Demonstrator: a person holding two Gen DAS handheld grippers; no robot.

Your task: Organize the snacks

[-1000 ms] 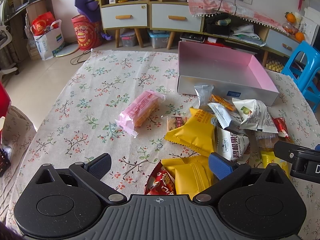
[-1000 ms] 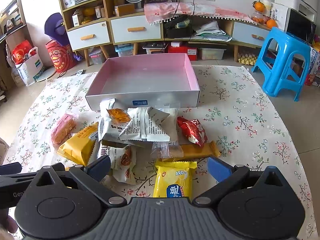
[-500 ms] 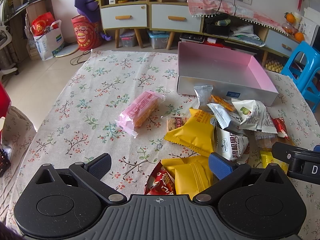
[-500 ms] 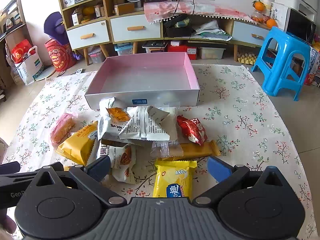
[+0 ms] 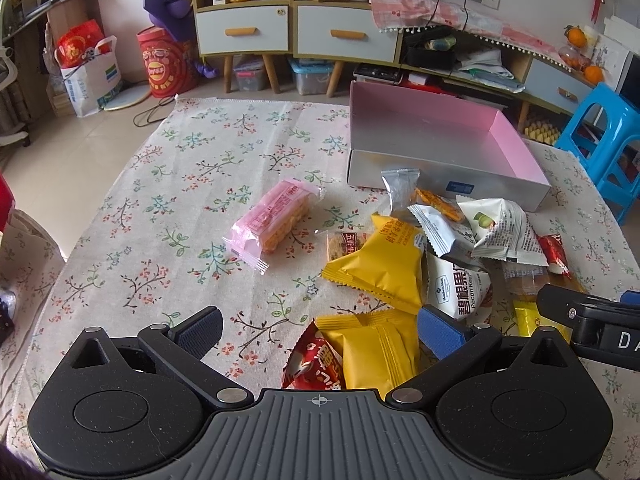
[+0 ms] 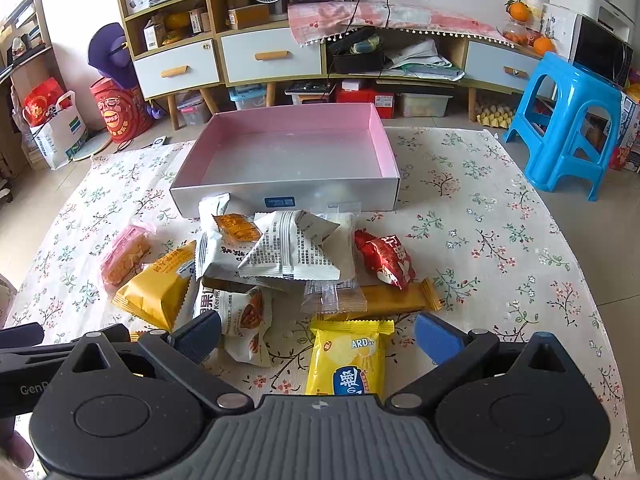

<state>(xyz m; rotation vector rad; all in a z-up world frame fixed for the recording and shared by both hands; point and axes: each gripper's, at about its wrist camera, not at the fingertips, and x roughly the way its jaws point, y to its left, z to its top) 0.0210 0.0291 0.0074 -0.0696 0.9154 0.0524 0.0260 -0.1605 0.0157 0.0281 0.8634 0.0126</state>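
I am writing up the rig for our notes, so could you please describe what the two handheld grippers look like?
Both look the same: the left gripper and right gripper have black bodies with round side housings, a ribbed grey centre plate marked with a small crosshair, silver pivot pins and blue textured finger pads. White lettering shows on each gripper's side, only partly readable.

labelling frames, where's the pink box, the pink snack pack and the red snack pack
pink box point(image 6: 280, 160), right wrist view, bare inside floor
pink snack pack point(image 5: 272, 220), left wrist view, middle of wrapper
red snack pack point(image 6: 390, 262), right wrist view, middle of wrapper
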